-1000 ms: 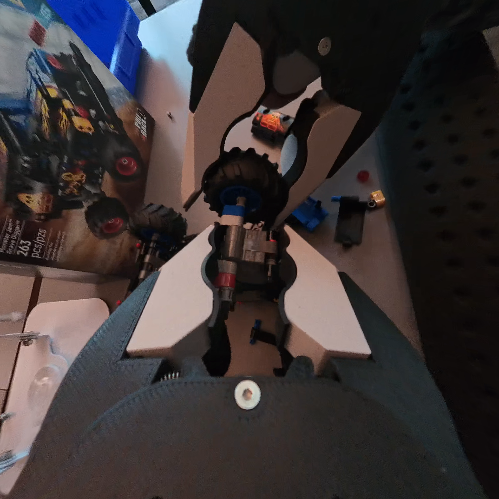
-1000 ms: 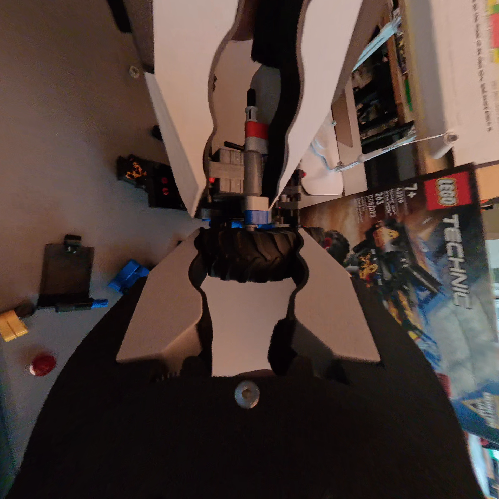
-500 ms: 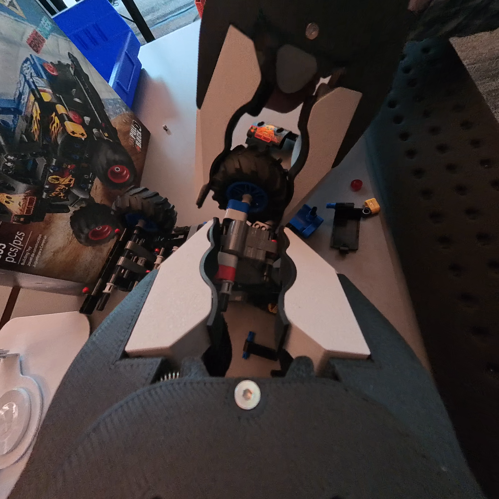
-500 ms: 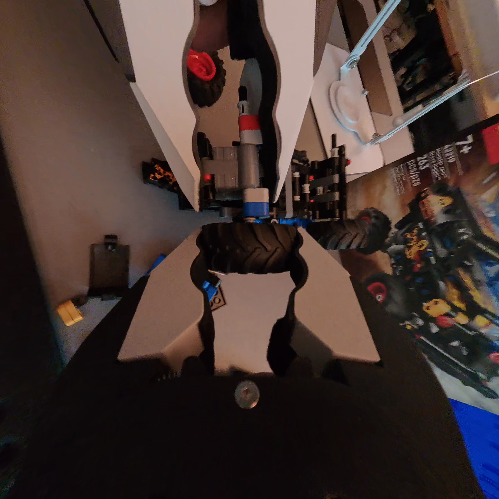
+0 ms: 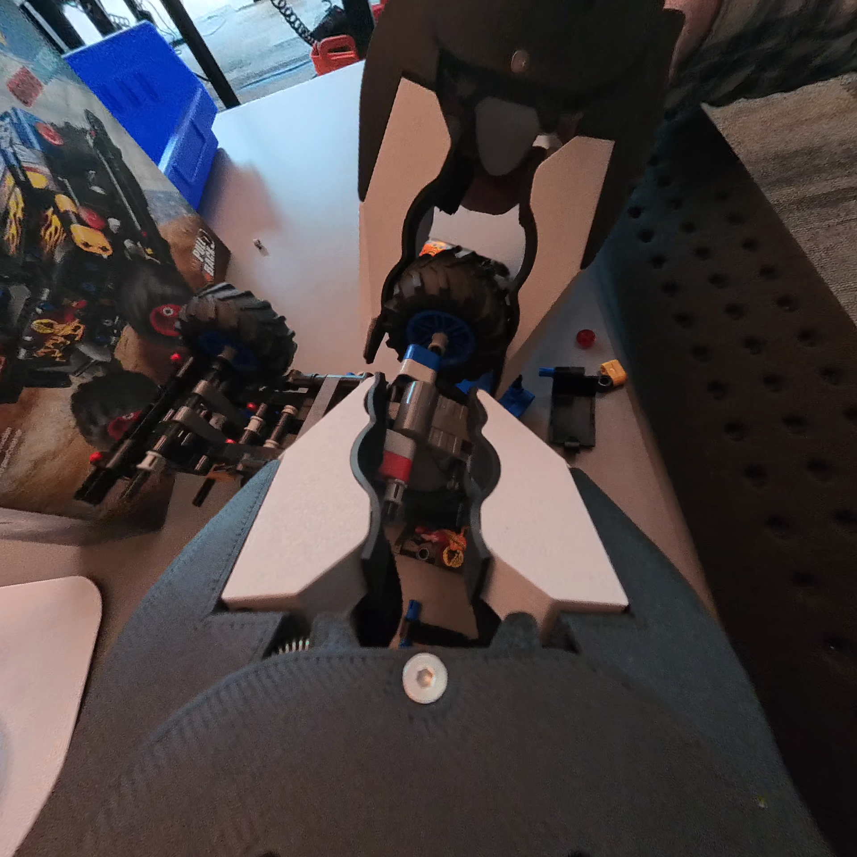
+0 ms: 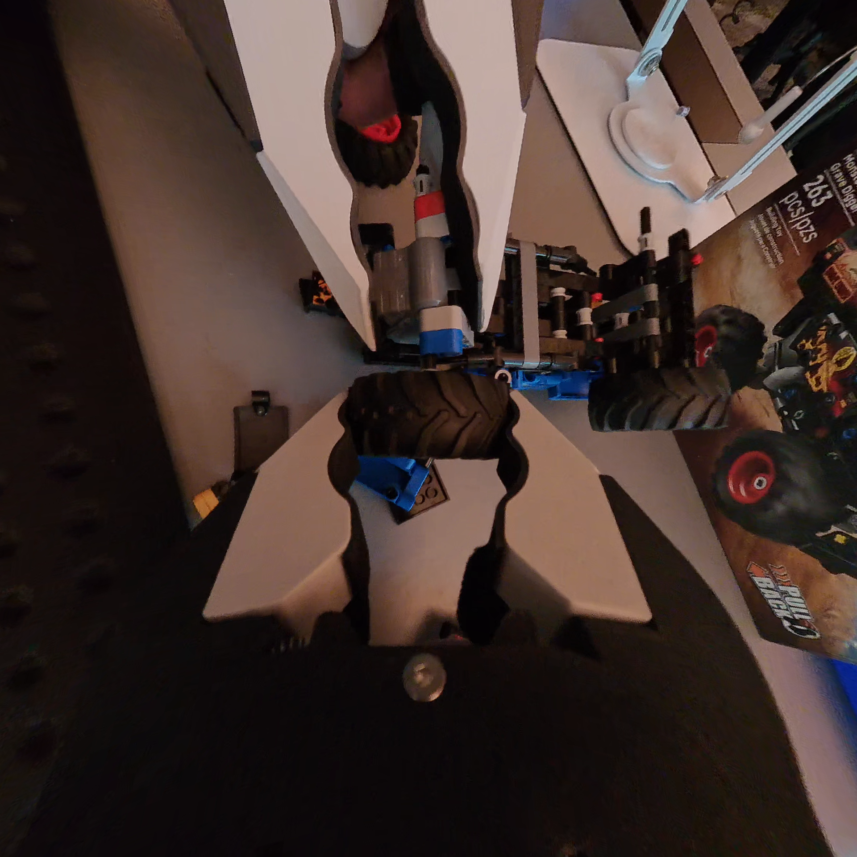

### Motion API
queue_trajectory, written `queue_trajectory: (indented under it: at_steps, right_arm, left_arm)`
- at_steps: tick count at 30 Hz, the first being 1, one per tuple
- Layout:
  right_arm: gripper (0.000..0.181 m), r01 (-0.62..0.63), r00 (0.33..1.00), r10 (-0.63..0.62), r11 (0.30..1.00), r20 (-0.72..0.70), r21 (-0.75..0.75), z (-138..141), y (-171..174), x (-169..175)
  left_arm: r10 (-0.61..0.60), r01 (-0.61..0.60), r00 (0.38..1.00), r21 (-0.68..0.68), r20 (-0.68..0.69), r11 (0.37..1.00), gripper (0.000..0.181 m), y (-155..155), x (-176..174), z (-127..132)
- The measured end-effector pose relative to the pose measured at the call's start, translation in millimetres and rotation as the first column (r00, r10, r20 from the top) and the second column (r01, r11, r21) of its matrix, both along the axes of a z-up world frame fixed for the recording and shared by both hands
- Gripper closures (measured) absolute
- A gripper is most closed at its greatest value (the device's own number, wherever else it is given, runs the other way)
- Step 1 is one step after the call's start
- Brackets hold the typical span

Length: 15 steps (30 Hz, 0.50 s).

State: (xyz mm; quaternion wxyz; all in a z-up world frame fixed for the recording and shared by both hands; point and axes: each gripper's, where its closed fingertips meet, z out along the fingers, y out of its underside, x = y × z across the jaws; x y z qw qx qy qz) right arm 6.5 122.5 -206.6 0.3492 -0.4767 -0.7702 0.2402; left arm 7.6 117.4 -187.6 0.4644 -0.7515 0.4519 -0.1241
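Your left gripper (image 5: 424, 436) clamps the grey axle block (image 5: 429, 417) of the chassis (image 5: 204, 417). Directly opposite, your right gripper (image 6: 426, 417) grips the tyre (image 6: 426, 415) on that axle's end, above the table (image 5: 297, 195), box (image 6: 788, 463) alongside.

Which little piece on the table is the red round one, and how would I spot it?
Start at the toy box on the table's left, then cross past the right gripper holding a tyre. Beyond it, by the dark perforated panel, lies the red stud: tiny, round, alone above a yellow piece.
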Motion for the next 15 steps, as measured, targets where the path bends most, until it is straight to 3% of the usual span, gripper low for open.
queue_trajectory:
  at_steps: [7,11,15]
  right_arm:
    - [0.122,-0.028,1.000,0.030,0.969,-0.005,0.245,0.9,7.0,6.5]
    - [0.122,0.056,0.998,-0.056,0.995,-0.004,0.086,-4.8,26.4,28.8]
    - [0.120,0.042,0.997,-0.050,0.990,0.058,0.138,-10.1,28.0,35.6]
  left_arm:
    - [-0.017,0.017,1.000,0.021,-0.009,1.000,0.148,0.1,5.1,-1.3]
    - [0.048,-0.049,0.998,0.019,0.026,0.999,0.149,1.7,-22.0,3.9]
    - [0.028,-0.028,1.000,0.016,0.011,0.999,0.149,2.6,-16.4,2.1]
